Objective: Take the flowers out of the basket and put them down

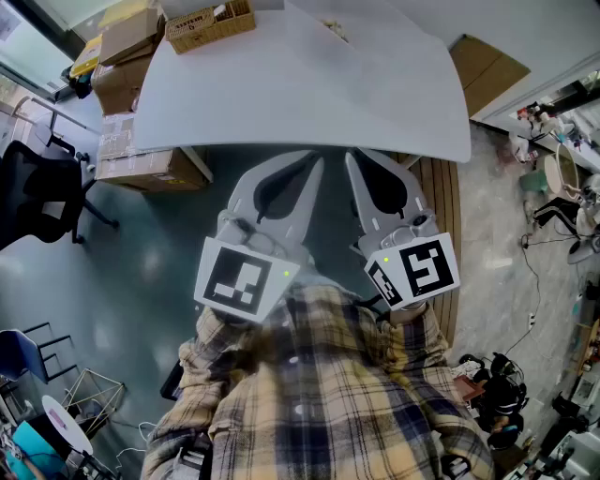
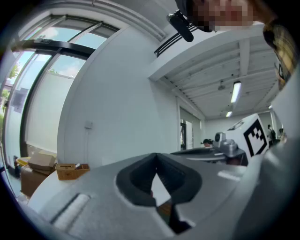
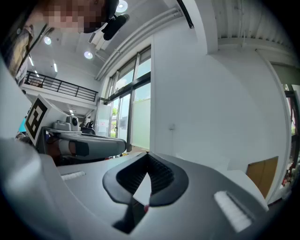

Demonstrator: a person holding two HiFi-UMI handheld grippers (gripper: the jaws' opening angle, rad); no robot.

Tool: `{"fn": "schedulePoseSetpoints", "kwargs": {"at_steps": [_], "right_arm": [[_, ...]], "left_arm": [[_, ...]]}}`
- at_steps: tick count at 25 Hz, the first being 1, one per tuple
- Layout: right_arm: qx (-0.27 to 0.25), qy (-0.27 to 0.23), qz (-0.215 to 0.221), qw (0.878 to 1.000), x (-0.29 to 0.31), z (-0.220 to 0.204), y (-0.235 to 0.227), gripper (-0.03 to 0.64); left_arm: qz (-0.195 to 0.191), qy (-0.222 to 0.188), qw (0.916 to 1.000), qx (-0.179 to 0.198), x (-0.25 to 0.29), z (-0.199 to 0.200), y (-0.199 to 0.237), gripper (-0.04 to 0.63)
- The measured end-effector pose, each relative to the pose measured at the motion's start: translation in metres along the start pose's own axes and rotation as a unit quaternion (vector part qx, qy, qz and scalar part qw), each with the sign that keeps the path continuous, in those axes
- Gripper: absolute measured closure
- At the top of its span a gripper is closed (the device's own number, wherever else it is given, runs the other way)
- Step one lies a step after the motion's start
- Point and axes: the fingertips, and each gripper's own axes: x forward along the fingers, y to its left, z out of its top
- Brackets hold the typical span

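The white table fills the far half of the head view, its near edge curving across the middle. Nearest the camera is the person's checked shirt, and the 2 grippers are held out from it side by side, level, with their tips just short of the table's near edge.

The left gripper has its jaws clenched: in the left gripper view the tips meet at a point and only an empty triangular gap shows behind them, with nothing gripped. The right gripper is just beside it on the right, and its own view also shows the jaws pressed together at the tips with nothing between them. Each carries a cube with square black-and-white markers close to the shirt.

A stack of cardboard boxes stands on the floor by the table's far left end, and a black office chair sits further left and nearer.

The basket, a small brown wicker one, rests on the far left corner of the table, well apart from both grippers; the left gripper view shows it far off on the left. What lies inside it is too small to make out, so the flowers cannot be picked out.
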Motion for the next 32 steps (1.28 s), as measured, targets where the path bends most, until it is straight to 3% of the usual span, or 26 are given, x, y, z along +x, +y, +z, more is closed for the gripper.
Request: {"fn": "schedulePoseSetpoints", "kwargs": {"at_steps": [32], "right_arm": [[0.001,0.002,0.016,1.0,0.007,0.001,-0.011,0.614]], "left_arm": [[0.013,0.001,0.9999,0.0,0.015,0.004,0.005,0.594]]}}
